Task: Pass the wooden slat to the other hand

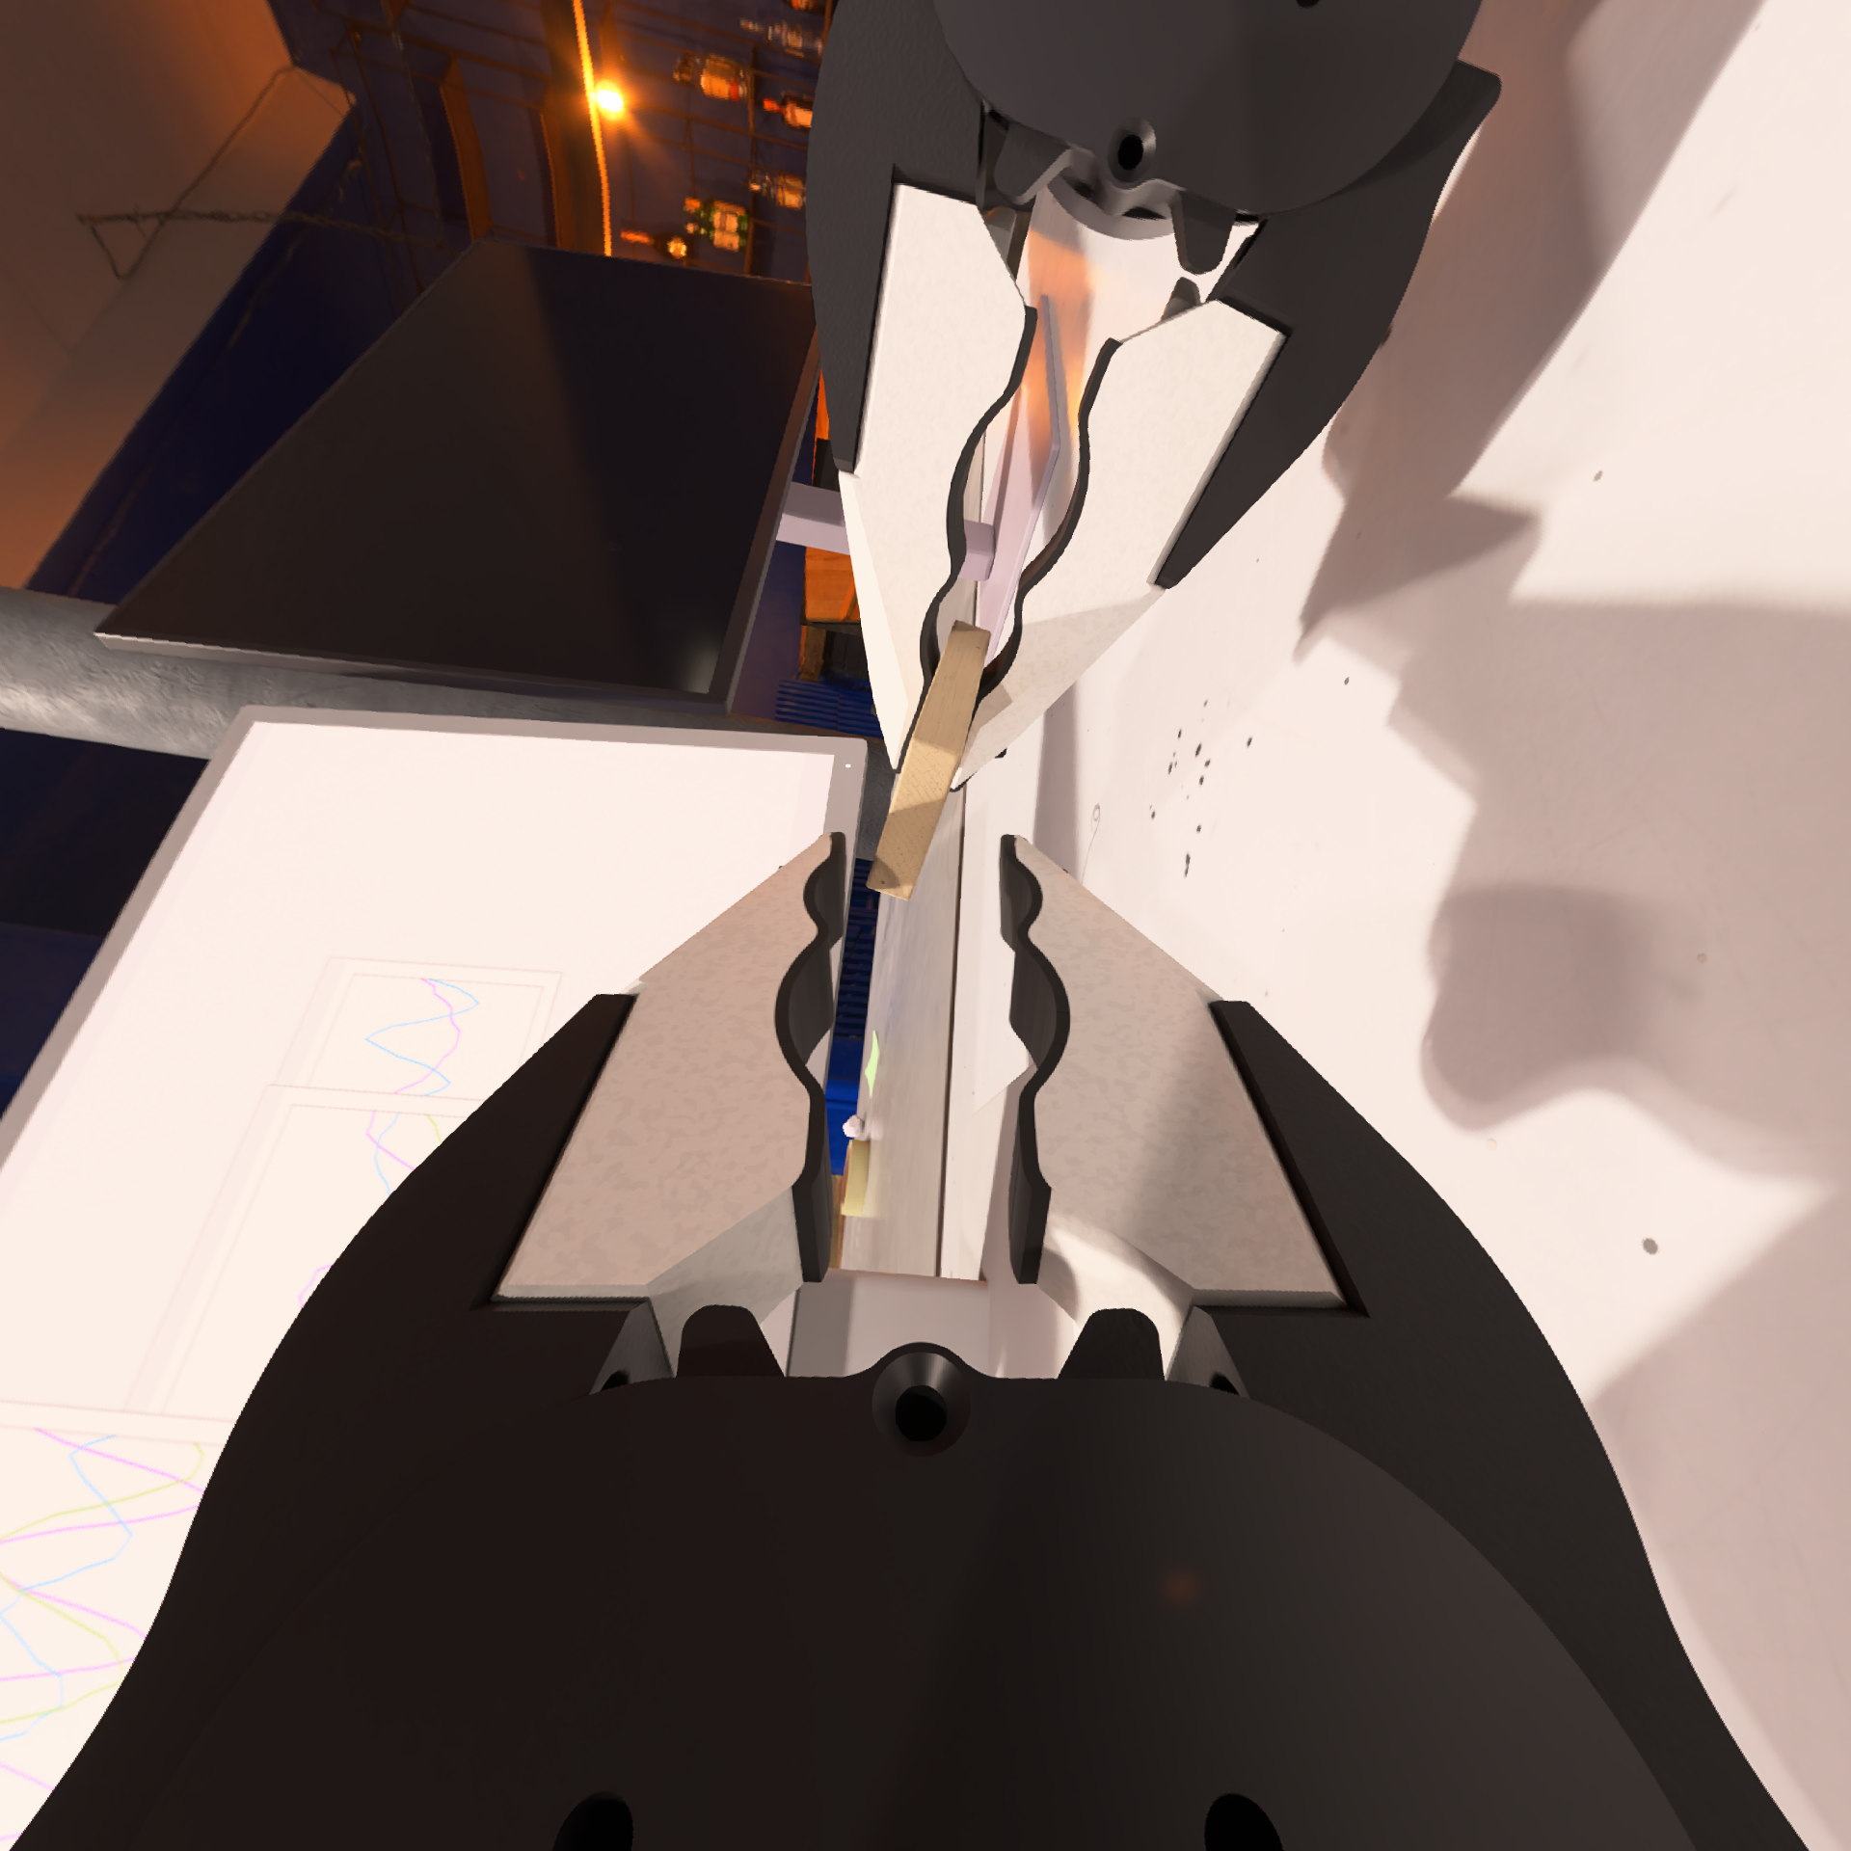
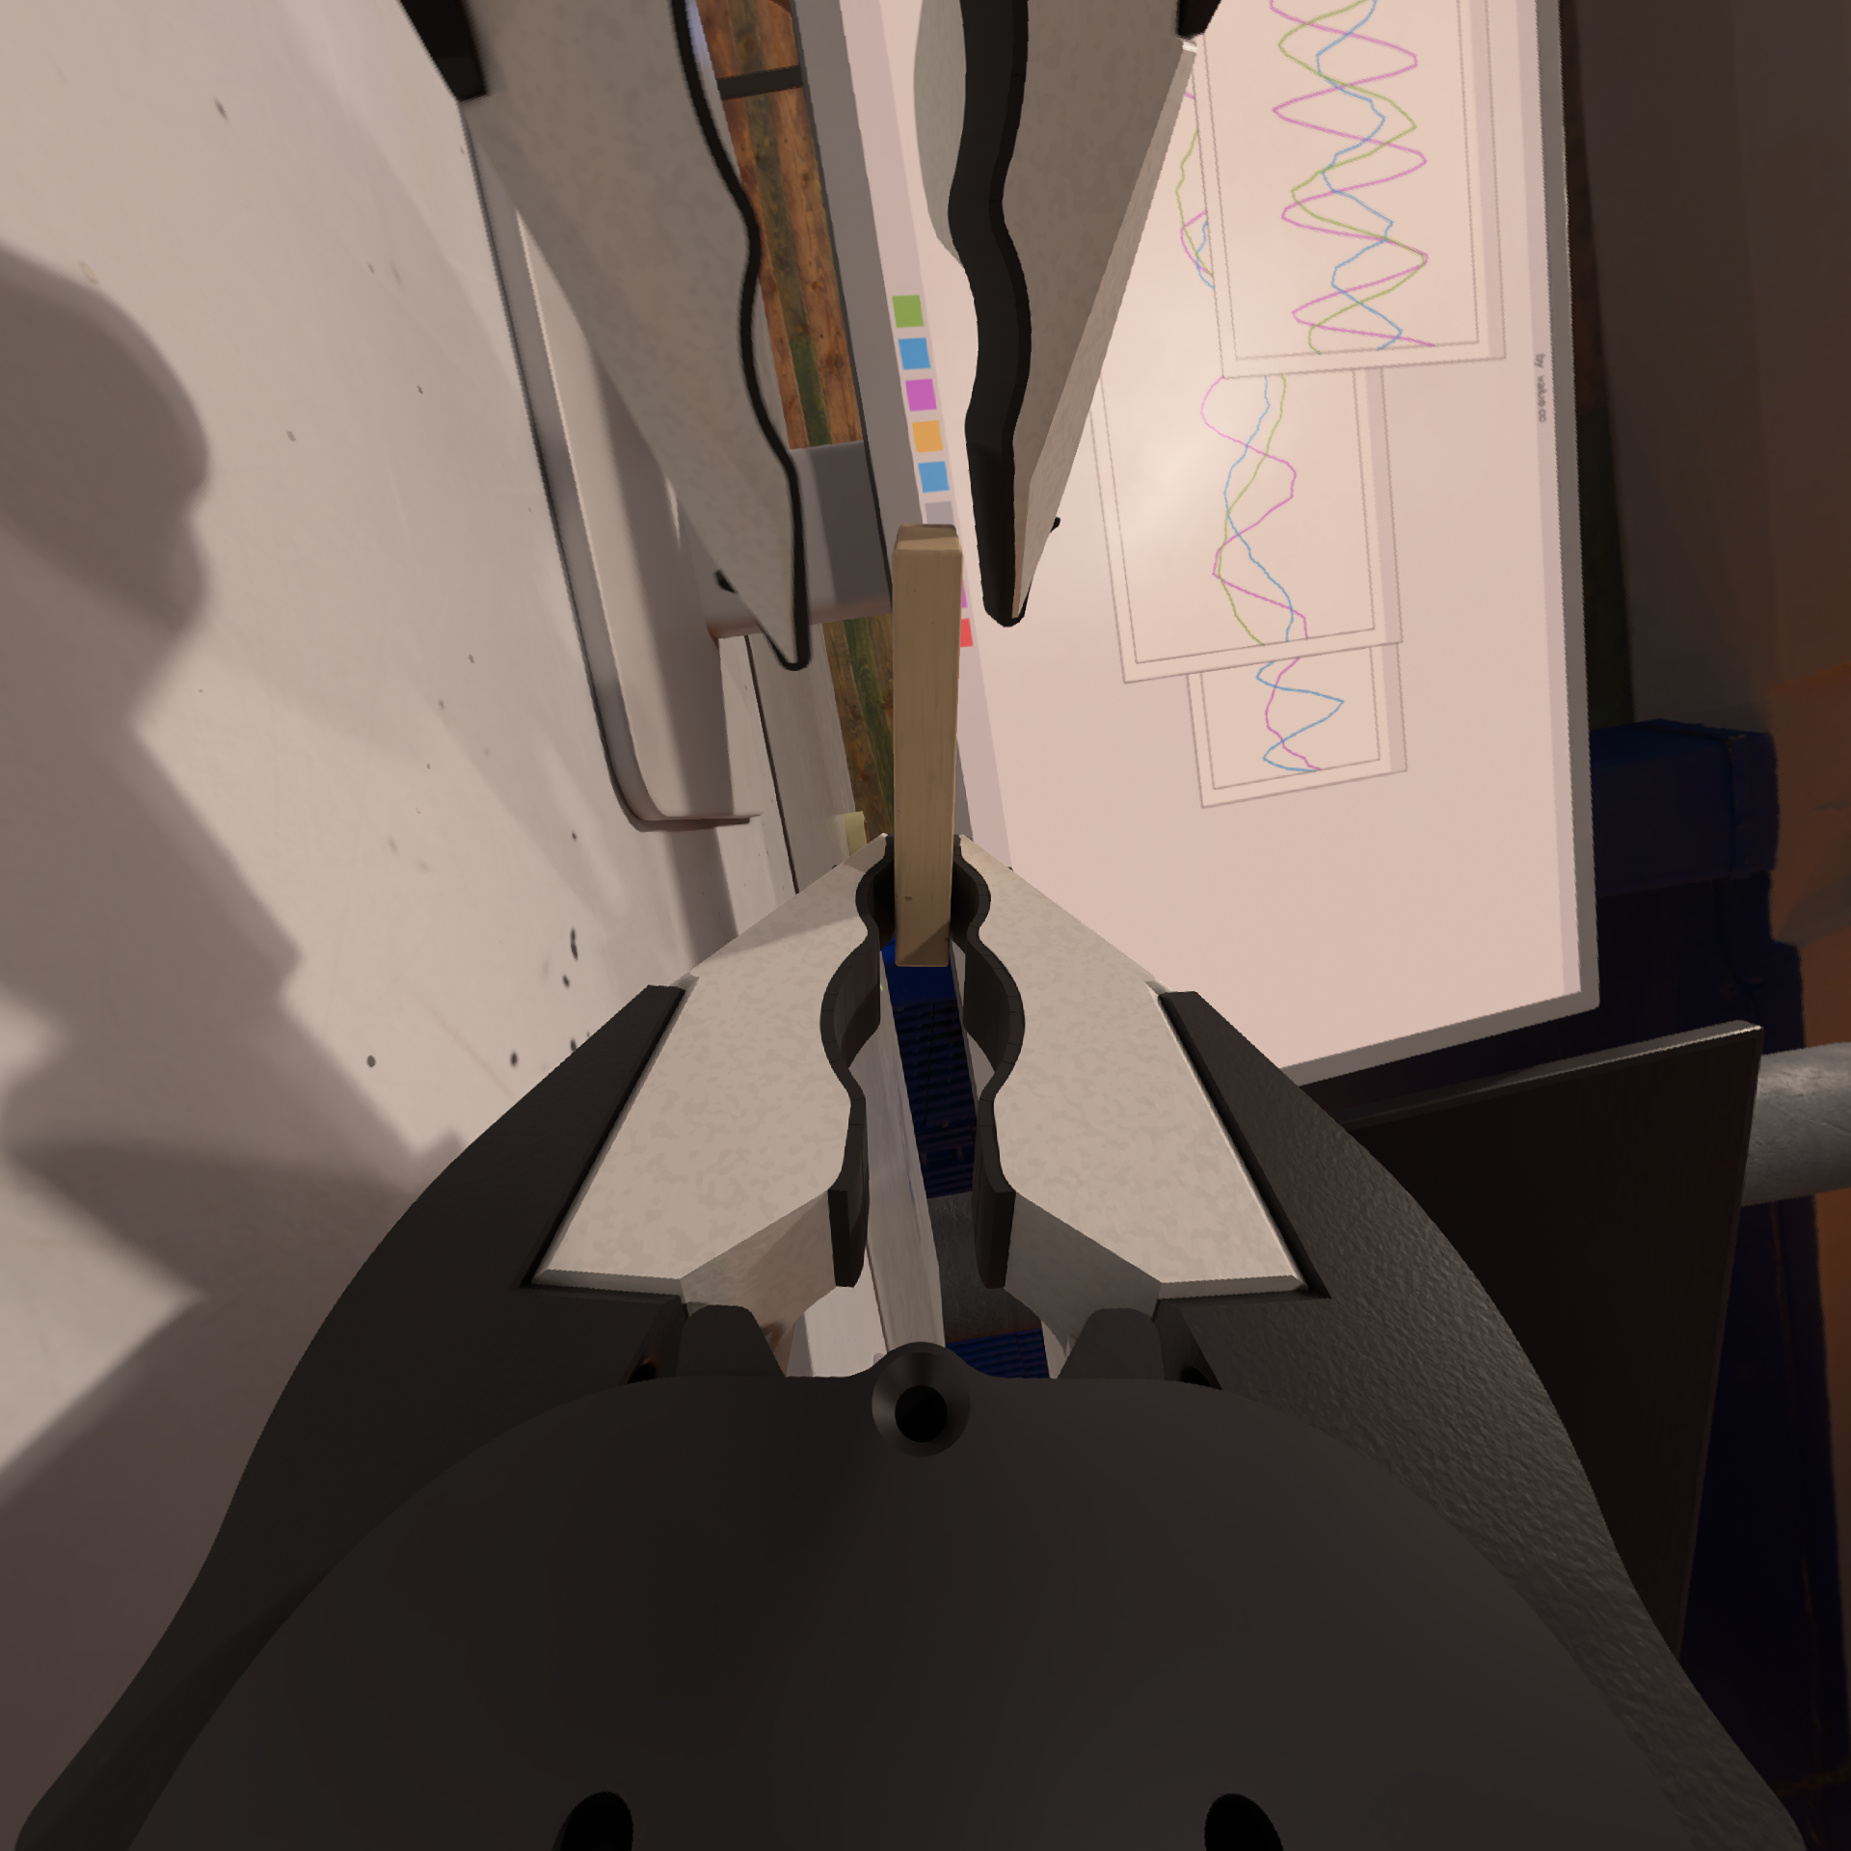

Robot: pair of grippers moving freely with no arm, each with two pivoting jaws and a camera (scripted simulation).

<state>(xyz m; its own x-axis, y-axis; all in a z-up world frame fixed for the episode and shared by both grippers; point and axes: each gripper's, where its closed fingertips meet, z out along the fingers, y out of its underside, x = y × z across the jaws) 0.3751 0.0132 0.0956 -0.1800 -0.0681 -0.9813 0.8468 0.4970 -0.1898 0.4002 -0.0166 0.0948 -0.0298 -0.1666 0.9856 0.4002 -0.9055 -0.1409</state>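
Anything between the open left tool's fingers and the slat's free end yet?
Nothing. In the right wrist view the wooden slat, clamped by the right tool, points into the left tool, with only bare air between its fingers.

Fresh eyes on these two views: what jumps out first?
The wooden slat stands out first: a pale strip at centre frame, pinched at its near end by the right gripper. Next, the left gripper faces it from the top of the right wrist view, fingers spread either side of the slat's free end without touching it. Behind, to the right, a bright screen shows coloured wavy line charts.
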